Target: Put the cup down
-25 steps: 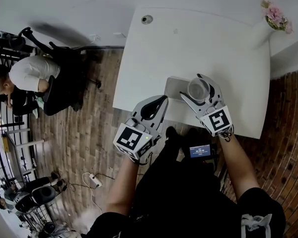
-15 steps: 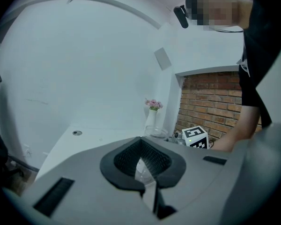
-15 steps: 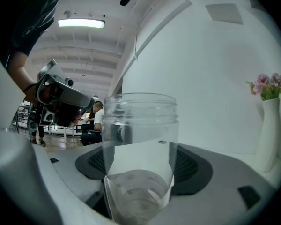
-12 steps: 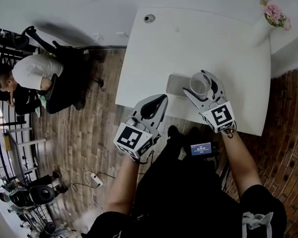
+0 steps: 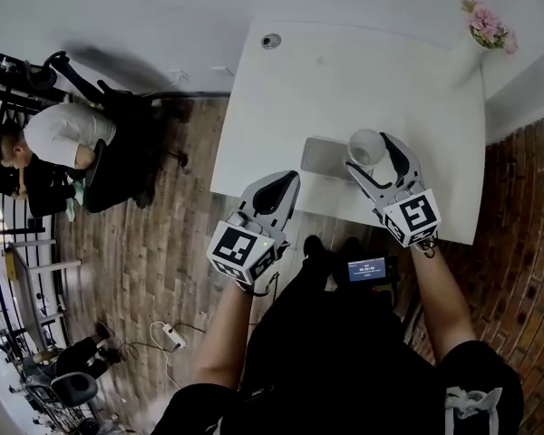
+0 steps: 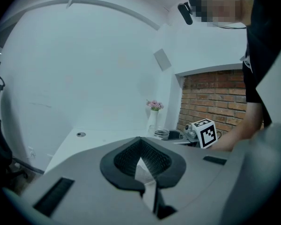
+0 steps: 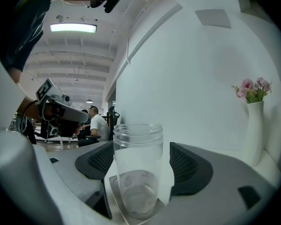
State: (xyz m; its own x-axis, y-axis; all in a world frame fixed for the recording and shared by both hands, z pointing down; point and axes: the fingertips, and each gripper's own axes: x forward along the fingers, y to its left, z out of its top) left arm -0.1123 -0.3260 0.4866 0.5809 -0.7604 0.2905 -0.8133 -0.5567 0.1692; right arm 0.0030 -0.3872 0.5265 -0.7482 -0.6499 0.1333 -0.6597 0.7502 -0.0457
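Over the last second my right tongs have slid back a little toward me. The cup that sat deep between the jaws now stands out at their tips. It is upright on the right end of the grey tray, near the front edge of the table.

In the right gripper view the jaws are spread. I see a sliver of white between the glass and the right pad, and the left pad is just beside the glass or barely touching it. The base looks settled on the tray, so I judge the set-down as good as done. What remains is to draw straight back without clipping the glass.

My left tongs have hardly moved. They are pressed together on nothing, off the table's front edge.
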